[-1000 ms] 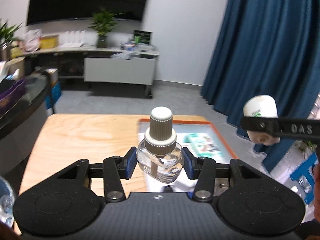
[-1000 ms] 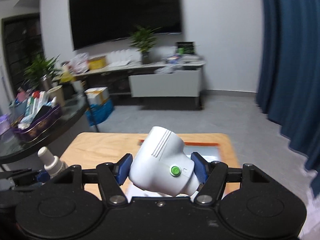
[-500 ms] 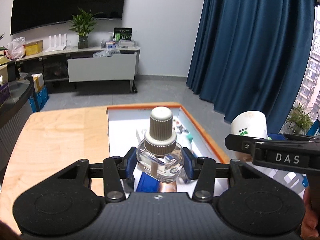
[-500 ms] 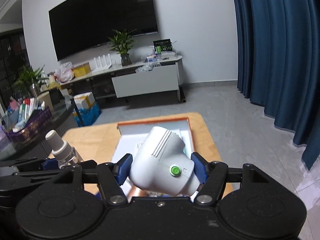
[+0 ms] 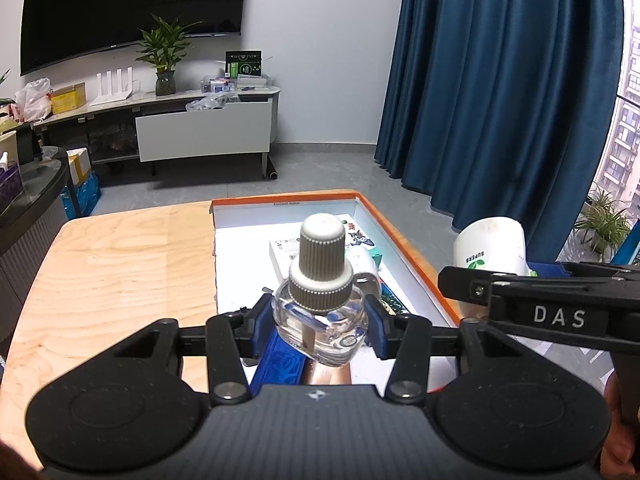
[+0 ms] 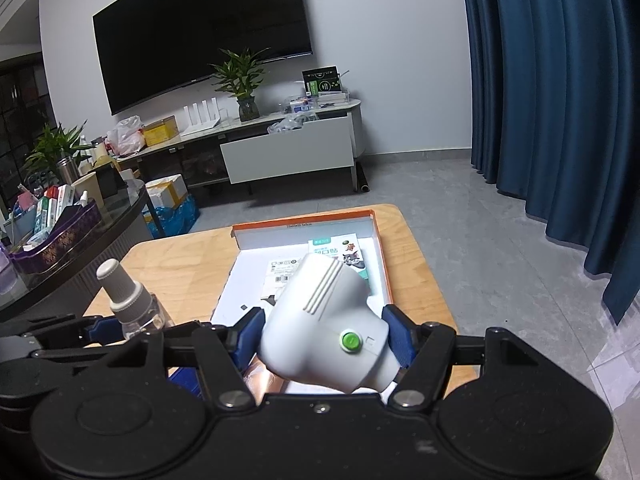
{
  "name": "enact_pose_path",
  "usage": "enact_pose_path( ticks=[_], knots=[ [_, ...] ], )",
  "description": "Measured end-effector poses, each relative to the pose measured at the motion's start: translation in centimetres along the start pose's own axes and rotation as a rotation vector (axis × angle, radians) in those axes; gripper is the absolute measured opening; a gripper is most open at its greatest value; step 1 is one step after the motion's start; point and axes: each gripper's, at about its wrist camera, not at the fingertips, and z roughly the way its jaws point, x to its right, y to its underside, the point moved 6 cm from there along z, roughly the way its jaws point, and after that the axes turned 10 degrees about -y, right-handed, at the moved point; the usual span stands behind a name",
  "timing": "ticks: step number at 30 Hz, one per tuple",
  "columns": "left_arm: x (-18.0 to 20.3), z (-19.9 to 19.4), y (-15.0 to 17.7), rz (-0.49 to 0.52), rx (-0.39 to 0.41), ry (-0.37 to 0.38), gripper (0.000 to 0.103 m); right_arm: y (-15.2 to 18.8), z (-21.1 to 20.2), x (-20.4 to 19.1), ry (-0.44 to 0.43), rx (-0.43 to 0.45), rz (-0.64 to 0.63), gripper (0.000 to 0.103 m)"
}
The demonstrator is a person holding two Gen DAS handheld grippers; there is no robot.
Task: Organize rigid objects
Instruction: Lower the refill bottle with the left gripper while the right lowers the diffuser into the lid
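Both hands are loaded above the near end of the orange-rimmed tray [image 5: 404, 240], which lies on the wooden table [image 5: 120, 280] and runs lengthwise away from the cameras toward upper centre of frame. The left gripper [image 5: 320, 322] is clamped narrow on a clear glass bottle [image 5: 320, 320], blue pads pressing its squat body from either side, its ribbed cap [image 5: 322, 256] standing upright with a slight backward lean. In the right wrist view the right gripper [image 6: 324, 340] is closed wider on a white plastic device [image 6: 320, 328] with a green button [image 6: 351, 341]; its ribbed nose points up and away, toward the tray's far end. From the left wrist view the device shows at right of frame, outside the tray's orange right edge; the bottle sits at centre, over the tray's white floor. Flat printed packets [image 6: 340, 256] already lie in the far half, and blue and copper-coloured items show under the jaws at the near end; how much floor is free there is hidden. Judgement: the left hand is better placed to set down, since the tray lies straight ahead and below its jaws; the right hand would need to shift leftward in frame first.
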Motion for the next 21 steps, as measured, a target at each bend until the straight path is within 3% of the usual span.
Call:
enact_pose_path(
  ticks=[21],
  knots=[
    [0.1, 0.1, 0.6, -0.003, -0.012, -0.003, 0.048, 0.2, 1.0, -0.1, 0.012, -0.017, 0.002, 0.078]
  ],
)
